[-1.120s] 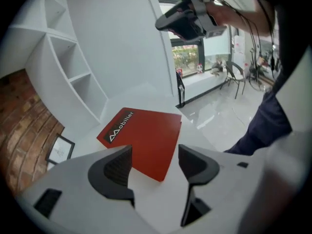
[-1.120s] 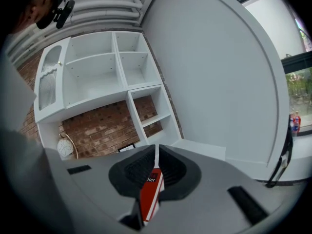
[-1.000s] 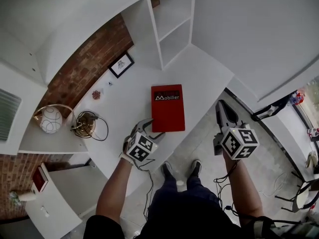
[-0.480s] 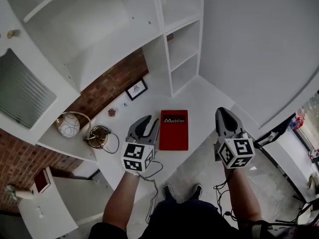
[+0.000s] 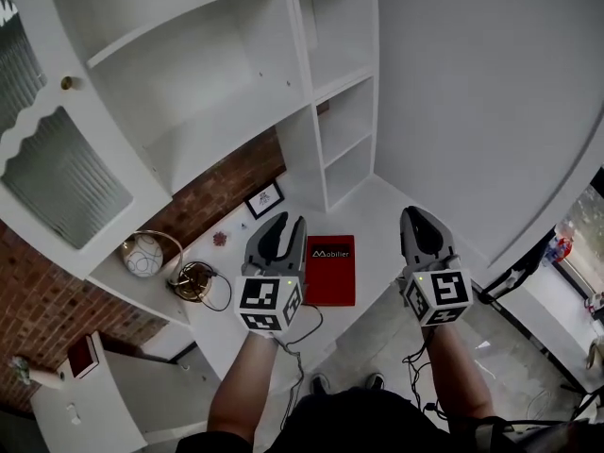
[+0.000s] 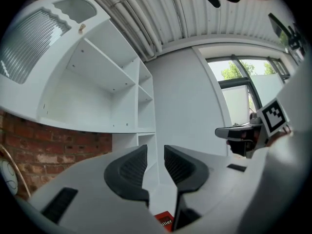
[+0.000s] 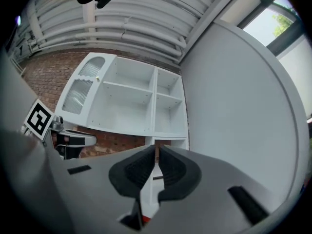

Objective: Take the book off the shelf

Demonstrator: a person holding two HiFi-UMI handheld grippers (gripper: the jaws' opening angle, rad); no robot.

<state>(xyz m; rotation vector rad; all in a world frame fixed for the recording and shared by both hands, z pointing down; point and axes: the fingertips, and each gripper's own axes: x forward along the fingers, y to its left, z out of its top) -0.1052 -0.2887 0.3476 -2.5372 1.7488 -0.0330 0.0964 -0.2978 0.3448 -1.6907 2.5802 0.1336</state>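
Observation:
The red book (image 5: 330, 269) lies flat on the white desk (image 5: 377, 201), below the empty white shelf unit (image 5: 332, 83). My left gripper (image 5: 286, 223) hangs raised just left of the book, shut, with nothing between its fingers. My right gripper (image 5: 418, 213) floats to the book's right, off the desk edge, also shut and empty. In the left gripper view the left gripper (image 6: 155, 155) points at the shelves, with a red corner of the book (image 6: 163, 222) showing below its jaws. The right gripper (image 7: 156, 152) in its own view faces the same shelves.
A small framed picture (image 5: 263, 199) leans on the brick wall (image 5: 222, 182). A round white ornament (image 5: 144, 255) and a brass object with a cable (image 5: 195, 281) sit on the desk's left. A glass-door cabinet (image 5: 57, 177) hangs at upper left.
My left gripper let go near the book's lower left corner, rose beside it and its jaws went from open to shut. The view tilted up toward the shelves. The book stayed flat.

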